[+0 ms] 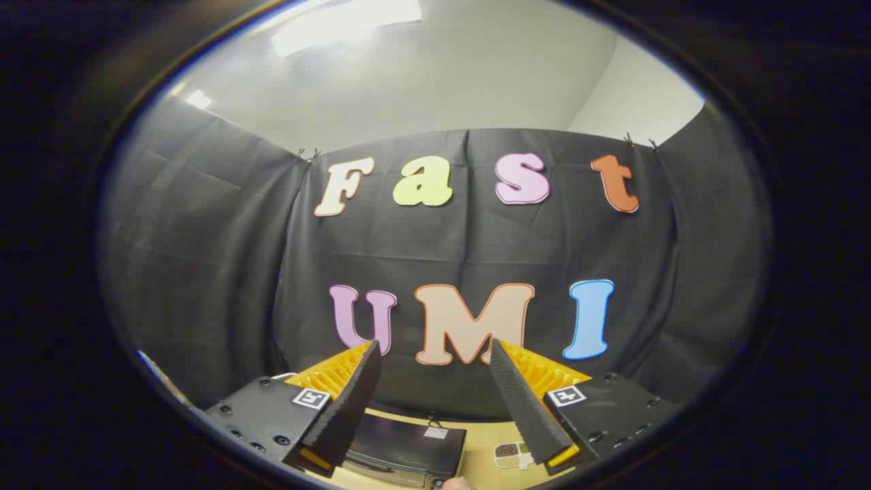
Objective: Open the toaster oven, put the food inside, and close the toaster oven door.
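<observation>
**Gripper up high, oven down low**

Gripper (pixel 435 354) is spread wide and holds nothing. It is tipped up at the cloth wall (pixel 204 258), so the job looks not yet begun. Down low between the fingers sits the dark oven (pixel 405 442) on a table (pixel 486 435). Its door is hard to see. Beside it lies a small card (pixel 512 454), maybe food; a fingertip (pixel 457 484) peeks in, cut off.

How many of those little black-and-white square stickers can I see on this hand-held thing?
2. One square marker sits on the left side, one on the right, flanking the open gripper; its jaws hold nothing, above the toaster oven. Others may be hidden.
</observation>
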